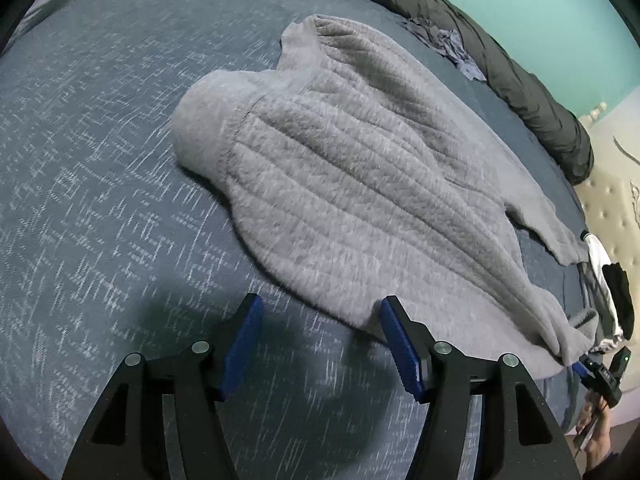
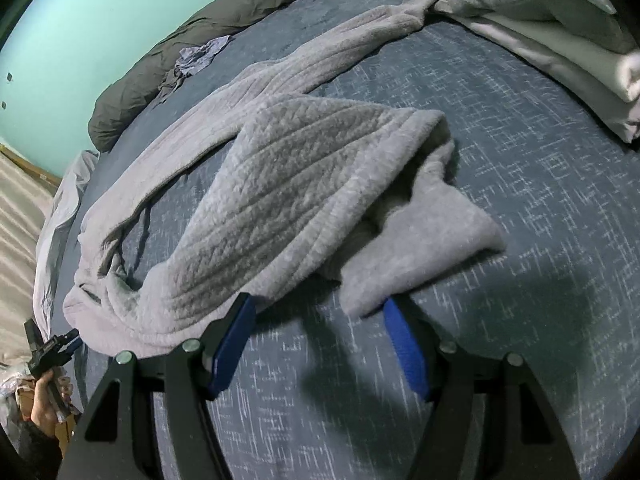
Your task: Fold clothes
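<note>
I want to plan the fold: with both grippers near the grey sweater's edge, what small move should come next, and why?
Probably lower both grippers a little further and close them on the near edge. The left gripper and the right gripper both stand open, with nothing pinched, just short of the grey sweater, which lies spread on the blue bed cover.

My left gripper (image 1: 320, 320) has matt black plastic arms, ribbed blue rubbery pads (image 1: 400, 350) and shiny metal pivot pins. The grey ribbed sweater (image 1: 340, 184) is soft, fuzzy fleece-like cloth. Under it the dark blue bedspread (image 1: 100, 160) is flat woven cloth flecked with pale threads.
</note>
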`<action>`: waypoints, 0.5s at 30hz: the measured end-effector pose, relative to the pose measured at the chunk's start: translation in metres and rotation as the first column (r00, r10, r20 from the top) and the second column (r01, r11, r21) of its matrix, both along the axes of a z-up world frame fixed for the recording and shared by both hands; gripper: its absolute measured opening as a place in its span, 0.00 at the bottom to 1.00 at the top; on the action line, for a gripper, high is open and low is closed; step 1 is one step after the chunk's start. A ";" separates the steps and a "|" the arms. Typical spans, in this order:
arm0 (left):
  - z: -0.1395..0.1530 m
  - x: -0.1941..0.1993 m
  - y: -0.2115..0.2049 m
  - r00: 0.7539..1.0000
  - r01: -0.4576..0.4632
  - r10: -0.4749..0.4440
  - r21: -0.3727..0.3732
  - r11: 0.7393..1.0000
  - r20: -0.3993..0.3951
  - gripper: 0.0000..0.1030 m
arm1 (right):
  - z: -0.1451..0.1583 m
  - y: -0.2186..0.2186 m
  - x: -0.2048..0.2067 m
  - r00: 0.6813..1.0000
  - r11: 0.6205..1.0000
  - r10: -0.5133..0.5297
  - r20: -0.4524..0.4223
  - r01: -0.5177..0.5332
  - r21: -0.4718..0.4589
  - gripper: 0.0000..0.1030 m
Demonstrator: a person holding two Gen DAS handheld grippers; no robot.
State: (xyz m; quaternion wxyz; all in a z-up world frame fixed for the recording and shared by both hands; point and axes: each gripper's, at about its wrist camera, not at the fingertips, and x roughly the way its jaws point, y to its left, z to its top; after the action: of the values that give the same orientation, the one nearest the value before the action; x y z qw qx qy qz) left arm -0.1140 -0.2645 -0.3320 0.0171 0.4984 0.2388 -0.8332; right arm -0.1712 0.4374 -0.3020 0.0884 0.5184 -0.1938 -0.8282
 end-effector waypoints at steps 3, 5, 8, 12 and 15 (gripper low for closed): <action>0.002 -0.003 0.002 1.000 0.004 -0.004 -0.004 1.000 -0.021 0.38 | -0.001 0.002 -0.005 1.000 1.000 -0.004 -0.001 0.004 -0.014 0.66; 0.006 -0.006 0.004 0.999 0.016 -0.016 -0.024 1.000 -0.031 0.19 | 0.002 0.003 -0.008 1.000 1.000 -0.001 -0.003 0.001 -0.007 0.63; 0.014 -0.009 0.006 0.998 0.032 -0.034 -0.044 0.999 -0.055 0.09 | 0.013 0.008 -0.009 0.999 1.000 -0.010 -0.031 0.010 0.008 0.37; 0.025 -0.013 0.006 0.996 0.042 -0.046 -0.051 0.998 -0.082 0.07 | 0.025 0.014 -0.018 0.999 0.999 0.018 -0.043 -0.017 0.033 0.26; 0.035 -0.018 0.005 0.993 0.045 -0.050 -0.054 0.998 -0.103 0.06 | 0.029 0.014 -0.027 0.998 0.997 0.037 -0.045 -0.034 0.065 0.19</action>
State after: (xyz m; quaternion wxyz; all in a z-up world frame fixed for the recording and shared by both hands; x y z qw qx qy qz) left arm -0.1316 -0.2597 -0.2968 -0.0023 0.4593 0.2061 -0.8640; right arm -0.1986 0.4512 -0.2727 0.0910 0.5051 -0.1556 -0.8440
